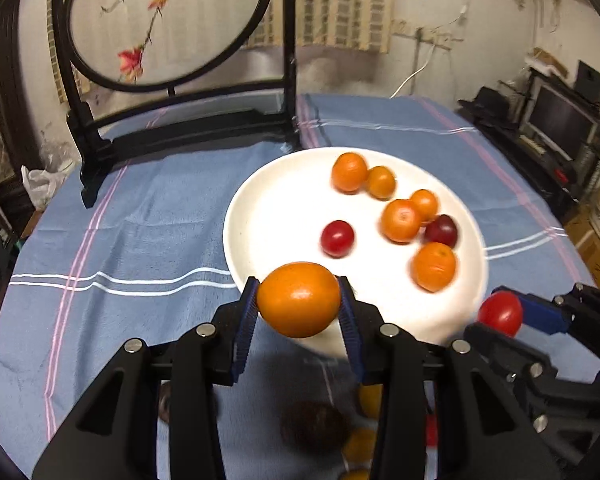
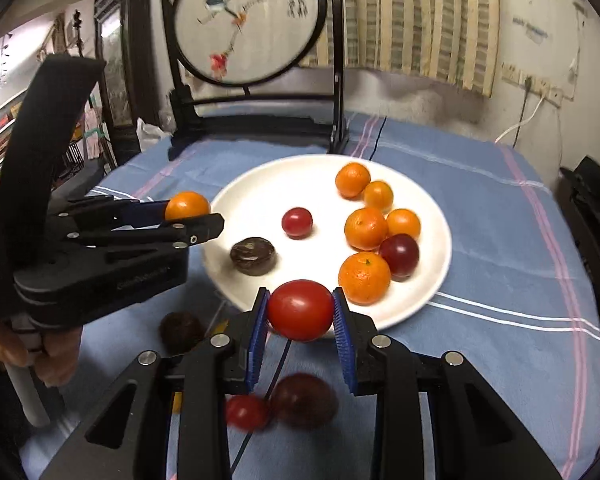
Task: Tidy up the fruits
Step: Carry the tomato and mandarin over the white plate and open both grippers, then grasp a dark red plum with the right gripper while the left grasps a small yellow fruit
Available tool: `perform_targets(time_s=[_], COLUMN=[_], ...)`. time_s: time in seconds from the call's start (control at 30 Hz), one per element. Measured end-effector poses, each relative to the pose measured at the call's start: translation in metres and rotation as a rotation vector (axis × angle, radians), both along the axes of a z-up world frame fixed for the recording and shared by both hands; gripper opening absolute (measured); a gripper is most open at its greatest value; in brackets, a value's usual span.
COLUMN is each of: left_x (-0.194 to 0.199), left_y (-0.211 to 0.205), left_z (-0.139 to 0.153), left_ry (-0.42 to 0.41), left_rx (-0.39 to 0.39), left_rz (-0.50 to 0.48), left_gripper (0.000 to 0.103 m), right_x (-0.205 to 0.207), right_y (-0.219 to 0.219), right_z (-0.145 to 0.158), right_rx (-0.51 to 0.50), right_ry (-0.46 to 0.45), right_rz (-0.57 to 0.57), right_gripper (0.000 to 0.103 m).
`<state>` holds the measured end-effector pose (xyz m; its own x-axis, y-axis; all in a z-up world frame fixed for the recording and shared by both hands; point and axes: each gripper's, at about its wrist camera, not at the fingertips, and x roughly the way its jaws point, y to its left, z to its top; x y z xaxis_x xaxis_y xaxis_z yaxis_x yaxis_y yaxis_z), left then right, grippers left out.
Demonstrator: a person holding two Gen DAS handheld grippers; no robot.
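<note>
My left gripper [image 1: 299,300] is shut on an orange kumquat [image 1: 299,299] and holds it above the near rim of the white plate [image 1: 268,216]. My right gripper [image 2: 300,311] is shut on a red cherry tomato [image 2: 300,310] just above the plate's [image 2: 260,192] near edge. The plate holds several small oranges [image 2: 364,277], a red tomato [image 2: 297,222], a dark red fruit [image 2: 399,254] and a dark round piece [image 2: 253,255]. In the right wrist view the left gripper [image 2: 188,216] with its kumquat [image 2: 187,205] sits at the plate's left rim. In the left wrist view the right gripper [image 1: 504,316] shows with its tomato [image 1: 500,313].
Loose fruits lie on the blue cloth [image 2: 500,240] near me: a red tomato [image 2: 246,411], a dark fruit [image 2: 304,400], another dark one [image 2: 181,331]. A black-framed round embroidered screen [image 2: 252,20] stands behind the plate. Shelves and a monitor [image 1: 560,120] stand off the table's right.
</note>
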<state>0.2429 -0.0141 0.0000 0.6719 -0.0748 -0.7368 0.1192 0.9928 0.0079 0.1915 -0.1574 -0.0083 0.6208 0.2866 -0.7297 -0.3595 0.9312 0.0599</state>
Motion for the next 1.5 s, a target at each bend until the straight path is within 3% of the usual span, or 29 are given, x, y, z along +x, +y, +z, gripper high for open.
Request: perform_targets(time_s=[0.23,0.3,0.33,0.37,0.4,0.8,0.87,1.1,1.5], left_x=[0.03,0.036,0.037,0.038,0.036,-0.016,-0.025,-0.071,-0.125], left_y=[-0.005,-0.004,-0.002,0.0,0.002,0.0,0.0,0.003,-0.007], left_z=[-0.022,-0.024,-0.025,-0.024,-0.021,0.01,0.01,0.002,-0.039], left_ry=[0.061,0.08,0.087,0.089,0.077,-0.004,-0.002,0.014,0.107], left_rx=[0.015,-0.002,-0.015,-0.026,-0.033,-0.034,-0.041,-0.053,0.011], left_rz=[0.022,0.044,0.061,0.081,0.103,0.055,0.048,0.012,-0.098], left_gripper=[0.038,0.041,0.046,0.06,0.067,0.074,0.074,0.082,0.08], right_x=[0.033,0.036,0.037,0.037,0.036,0.007,-0.002,-0.035,-0.071], right_y=[0.003,0.003,0.001,0.0,0.0,-0.017,-0.022,-0.044,-0.058], right_z=[-0.024,-0.026,-0.026,-0.026,-0.025,-0.011,-0.009,-0.005,-0.02], right_rx=[0.048,0.076,0.083,0.085,0.087,0.074,0.074,0.094,0.133], right_ry=[0.074,0.084,0.078,0.073,0.073,0.052,0.051,0.037,0.076], right_rz=[-0.012,-0.009,-0.021,-0.028,-0.028,-0.03,-0.035,-0.067,-0.097], right_gripper=[0.033,0.043,0.046,0.046,0.046,0.047,0.053,0.067,0.068])
